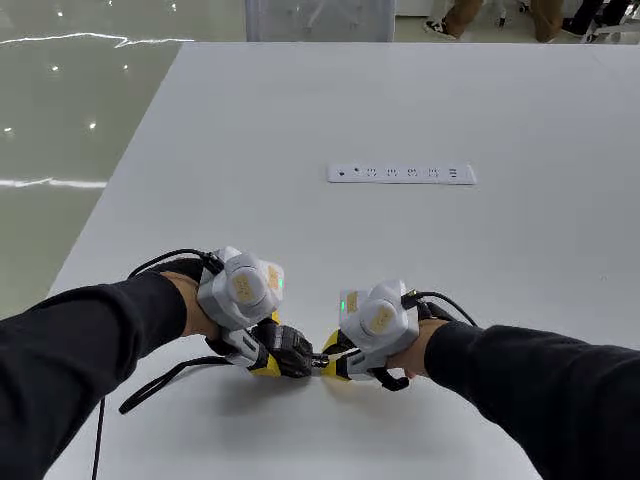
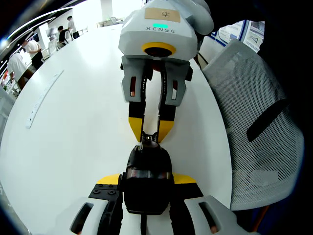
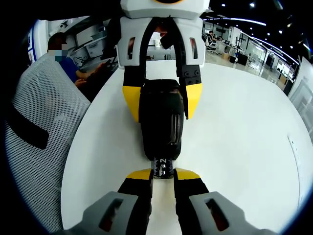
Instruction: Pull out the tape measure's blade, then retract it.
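Most of blade [image 3: 162, 169] inside case [image 3: 161, 122]

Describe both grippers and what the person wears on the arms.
Left gripper and right gripper: rounded white housings, a tan label and green light on top, yellow-tipped jaws. The right one's housing reads XENSE. Black cables trail from both. The sleeves are long and black.

Bright, even overhead light flattens the white desk [image 1: 400, 110] in the head view, and only soft, pale shadows lie near its front edge. The glossy floor [image 1: 70, 120] carries streaks and dots of glare. Both gripper views bow hard toward their edges, where the mesh chair [image 2: 259, 127] softens. The black tape measure [image 3: 161, 117] loses detail in its dark case, yet the blade [image 3: 162, 168] numerals are legible.
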Tool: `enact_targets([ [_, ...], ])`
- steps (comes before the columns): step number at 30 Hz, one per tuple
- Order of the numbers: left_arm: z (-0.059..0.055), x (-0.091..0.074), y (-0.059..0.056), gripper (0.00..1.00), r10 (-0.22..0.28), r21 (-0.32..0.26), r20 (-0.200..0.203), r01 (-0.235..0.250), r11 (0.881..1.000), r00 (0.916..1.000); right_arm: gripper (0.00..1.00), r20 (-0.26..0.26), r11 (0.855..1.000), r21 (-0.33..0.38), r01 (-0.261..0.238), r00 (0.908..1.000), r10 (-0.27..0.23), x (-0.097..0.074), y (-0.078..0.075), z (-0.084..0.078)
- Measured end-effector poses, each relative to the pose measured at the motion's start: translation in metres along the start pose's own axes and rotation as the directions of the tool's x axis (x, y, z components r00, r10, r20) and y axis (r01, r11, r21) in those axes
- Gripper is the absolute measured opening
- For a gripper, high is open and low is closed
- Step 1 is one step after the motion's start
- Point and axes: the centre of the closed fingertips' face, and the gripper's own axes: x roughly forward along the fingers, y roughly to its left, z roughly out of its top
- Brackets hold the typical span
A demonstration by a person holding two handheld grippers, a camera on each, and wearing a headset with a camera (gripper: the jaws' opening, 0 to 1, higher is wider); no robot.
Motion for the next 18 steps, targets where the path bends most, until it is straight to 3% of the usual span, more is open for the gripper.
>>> enact_targets([
  [18,-0.0004,-0.0004,0.0008,0.33,0.005,-0.012,0.005,-0.005,1.0,1.0,0.11,0.022,0.998,0.057,-0.008,0.9997,0.007,-0.0029,-0.0011,-0.0045],
])
